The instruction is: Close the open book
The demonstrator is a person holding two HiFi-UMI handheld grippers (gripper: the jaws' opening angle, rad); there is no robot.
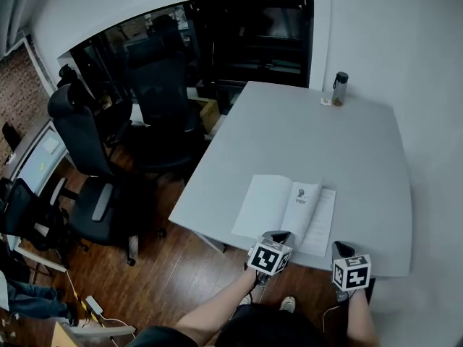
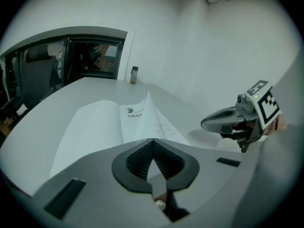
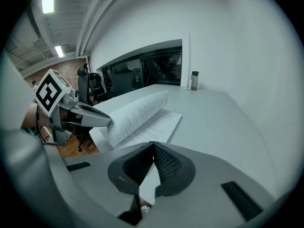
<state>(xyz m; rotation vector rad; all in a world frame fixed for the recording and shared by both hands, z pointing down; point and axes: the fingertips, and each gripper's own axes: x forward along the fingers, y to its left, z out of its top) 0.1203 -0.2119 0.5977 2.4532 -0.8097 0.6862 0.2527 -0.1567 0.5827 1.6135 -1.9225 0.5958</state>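
Observation:
An open white book (image 1: pixel 284 210) lies near the front edge of the grey table (image 1: pixel 304 136). Its left page is flat, and a sheaf of printed pages (image 3: pixel 137 112) stands up curved over the middle. My left gripper (image 1: pixel 280 235) is shut with nothing in it. It sits at the book's near edge, its tip (image 3: pixel 107 121) right by the foot of the raised pages; whether it touches them I cannot tell. My right gripper (image 1: pixel 338 247) hovers just right of the book's near right corner, shut and empty. The left gripper view looks along the book (image 2: pixel 128 120).
A small dark-capped bottle (image 1: pixel 339 88) stands at the table's far edge by the white wall. Black office chairs (image 1: pixel 98 194) stand on the wooden floor to the left of the table. The table's front edge runs just below the book.

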